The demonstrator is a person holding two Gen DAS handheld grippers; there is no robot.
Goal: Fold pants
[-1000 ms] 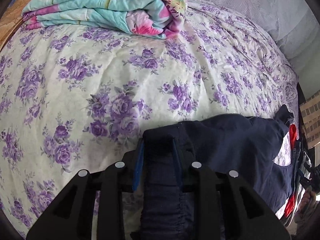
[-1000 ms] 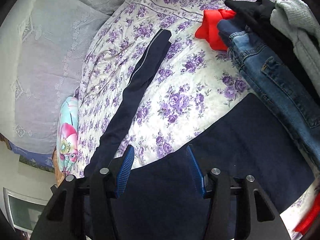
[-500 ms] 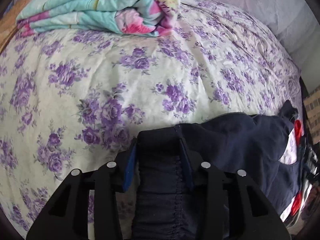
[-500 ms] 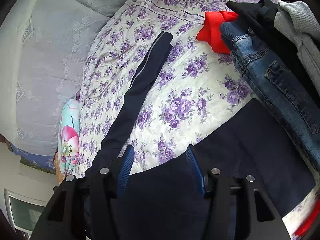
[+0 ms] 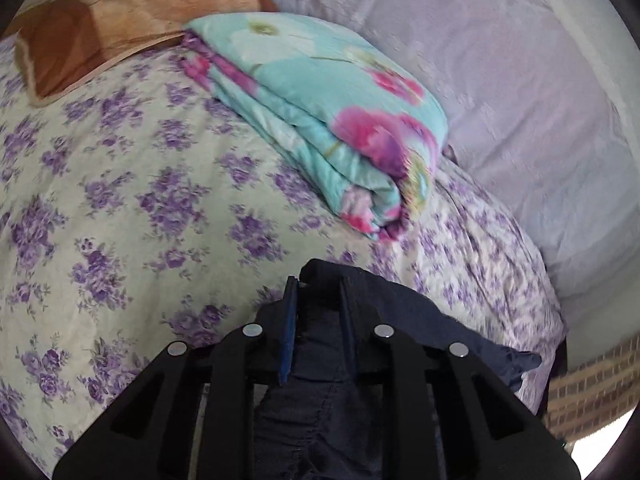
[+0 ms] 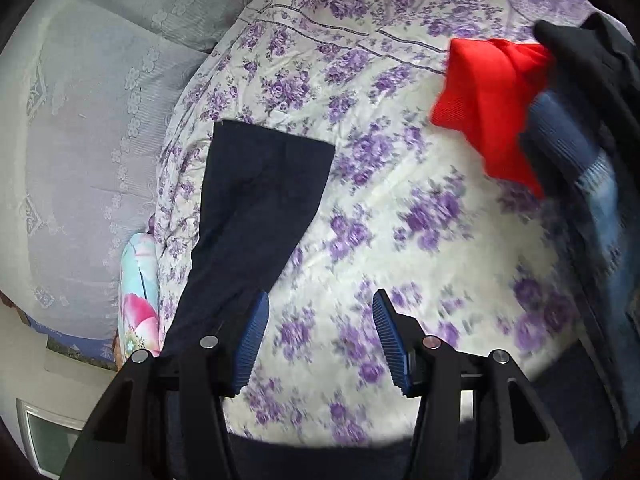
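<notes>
The navy pants point(image 5: 440, 336) lie on the purple-flowered bedsheet point(image 5: 120, 208). My left gripper point(image 5: 318, 284) has the gathered waistband between its blue pads, which press on the cloth as the jaws are closing; it holds that end lifted. In the right wrist view a leg of the pants point(image 6: 256, 200) stretches away at the left, flat on the sheet. My right gripper point(image 6: 320, 336) hangs open over the bare sheet just right of that leg, with nothing between its fingers.
A folded turquoise quilt point(image 5: 332, 120) and a brown pillow point(image 5: 120, 20) lie at the bed's far side, against a lilac lace cloth point(image 5: 500, 80). A red garment point(image 6: 492, 100), jeans point(image 6: 592, 168) and a black garment point(image 6: 580, 44) are piled at the right.
My left gripper rose and rolled with the waistband, its jaws narrower, and now faces the quilt. My right gripper slid off the navy cloth onto bare sheet. The pants shifted left.
</notes>
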